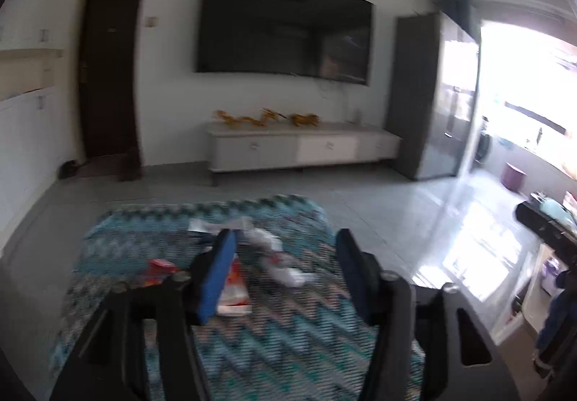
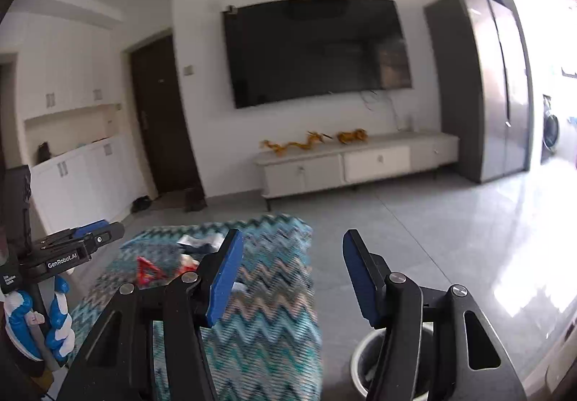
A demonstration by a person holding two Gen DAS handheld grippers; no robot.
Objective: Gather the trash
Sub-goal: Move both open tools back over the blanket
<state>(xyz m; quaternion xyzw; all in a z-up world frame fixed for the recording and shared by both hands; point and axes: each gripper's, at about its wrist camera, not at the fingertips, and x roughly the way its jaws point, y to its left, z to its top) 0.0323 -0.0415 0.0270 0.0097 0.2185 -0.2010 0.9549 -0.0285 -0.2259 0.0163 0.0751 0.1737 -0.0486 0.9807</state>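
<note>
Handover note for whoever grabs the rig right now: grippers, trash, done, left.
Left gripper: open, empty, above the zigzag cloth.
Right gripper: open, empty, over the cloth's right edge.
Trash on the cloth: crumpled white wrapper, red-and-white packet, red wrapper, pale wrappers at the far end.
Bin: on the floor right of the cloth, under the right gripper.
Done: nothing held.
Left: all pieces into the bin.

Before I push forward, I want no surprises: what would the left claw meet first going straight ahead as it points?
Probably the crumpled white wrapper on the zigzag-patterned cloth, between the open left claw fingers; blur makes depth uncertain.
</note>
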